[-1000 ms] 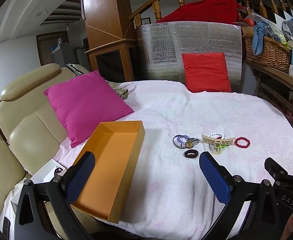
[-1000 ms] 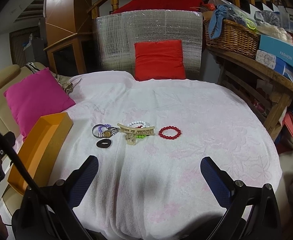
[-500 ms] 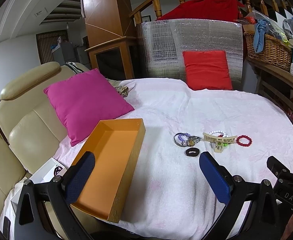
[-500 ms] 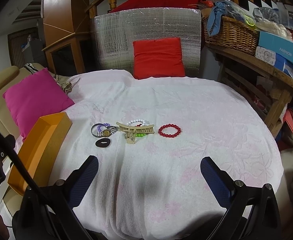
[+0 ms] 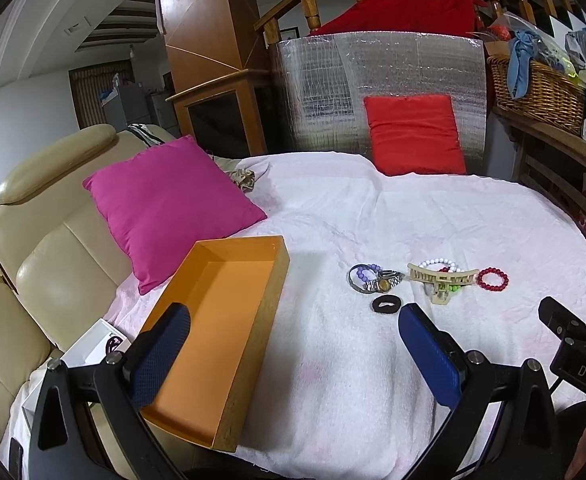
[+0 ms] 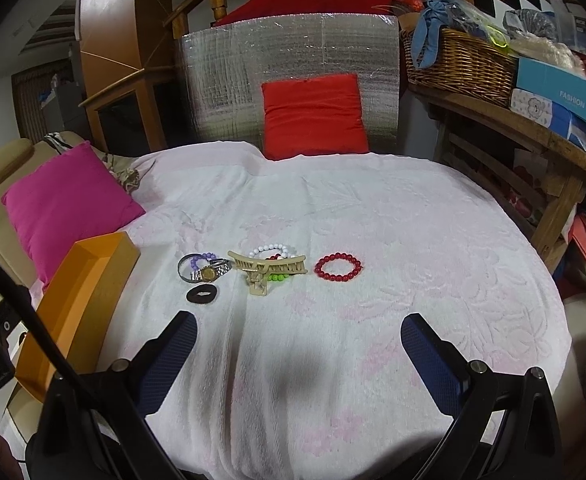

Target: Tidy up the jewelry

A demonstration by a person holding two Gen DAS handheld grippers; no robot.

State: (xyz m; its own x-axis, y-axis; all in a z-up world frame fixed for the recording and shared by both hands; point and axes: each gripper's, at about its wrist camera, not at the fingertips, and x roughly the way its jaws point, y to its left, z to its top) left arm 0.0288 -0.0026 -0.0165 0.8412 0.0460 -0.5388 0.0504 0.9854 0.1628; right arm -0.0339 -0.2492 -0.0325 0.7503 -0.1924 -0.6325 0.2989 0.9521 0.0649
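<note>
Right gripper (image 6: 299,356) empty, jaws spread | red bead bracelet (image 6: 339,267) ahead, slightly right — nearer than left gripper (image 5: 293,350), also spread | orange box (image 5: 217,320) left

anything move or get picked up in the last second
Nothing was picked up or let go. Both views crept slightly closer to the jewelry; the left gripper and right gripper stay open and empty. The red bead bracelet, hair claw and orange box lie where they were.
</note>
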